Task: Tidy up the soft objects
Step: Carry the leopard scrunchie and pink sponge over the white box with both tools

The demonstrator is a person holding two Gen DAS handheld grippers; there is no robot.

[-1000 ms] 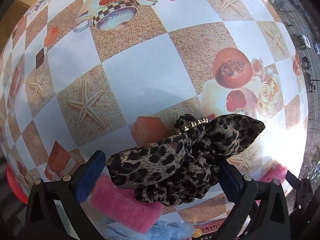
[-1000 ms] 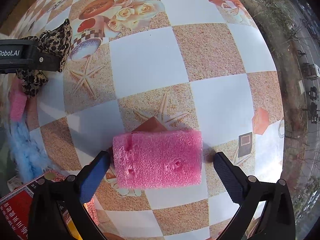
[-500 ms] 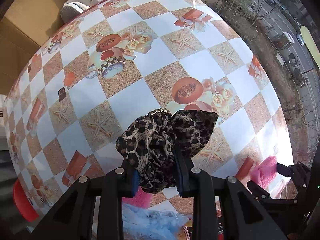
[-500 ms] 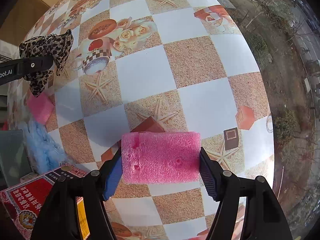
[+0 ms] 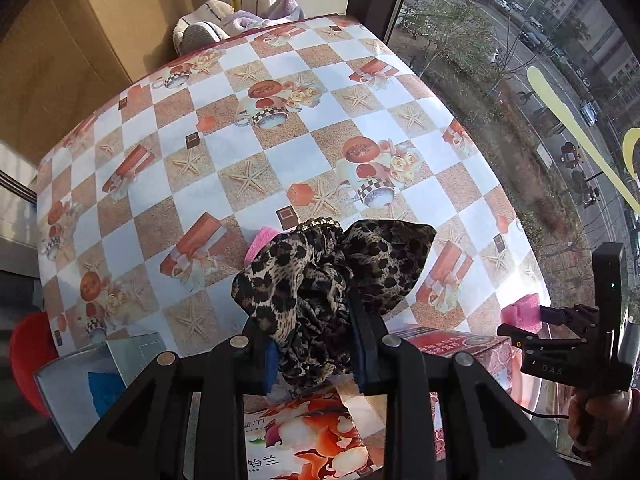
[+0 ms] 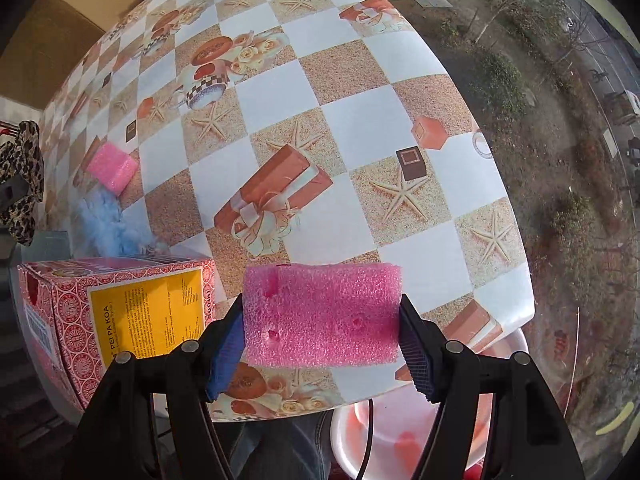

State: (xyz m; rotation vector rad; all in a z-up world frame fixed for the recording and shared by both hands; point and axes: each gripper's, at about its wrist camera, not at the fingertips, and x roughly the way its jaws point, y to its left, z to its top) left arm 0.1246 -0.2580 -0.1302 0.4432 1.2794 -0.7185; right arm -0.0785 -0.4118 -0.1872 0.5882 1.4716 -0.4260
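Note:
A leopard-print fabric scrunchie (image 5: 332, 264) hangs above the checkered table (image 5: 288, 160), with my left gripper (image 5: 312, 336) shut on its lower folds. It also shows at the left edge of the right wrist view as the scrunchie (image 6: 24, 176). My right gripper (image 6: 322, 332) is shut on a pink foam block (image 6: 322, 314), held lengthwise between the pads above the table's near edge. In the left wrist view that block (image 5: 520, 312) peeks out at the far right. A second pink foam block (image 6: 112, 166) lies on the table, and a blue fluffy item (image 6: 104, 224) lies beside it.
A red patterned carton (image 6: 120, 308) stands at the table's near left corner. A grey tray (image 5: 80, 380) and a red stool (image 5: 28, 360) sit lower left. A pale basin (image 6: 400, 440) is below the table edge. Slippers (image 5: 208, 28) lie beyond the far end.
Both grippers went from open to shut, the left on the scrunchie and the right on the pink foam block. Both then rose, lifting their loads off the table.

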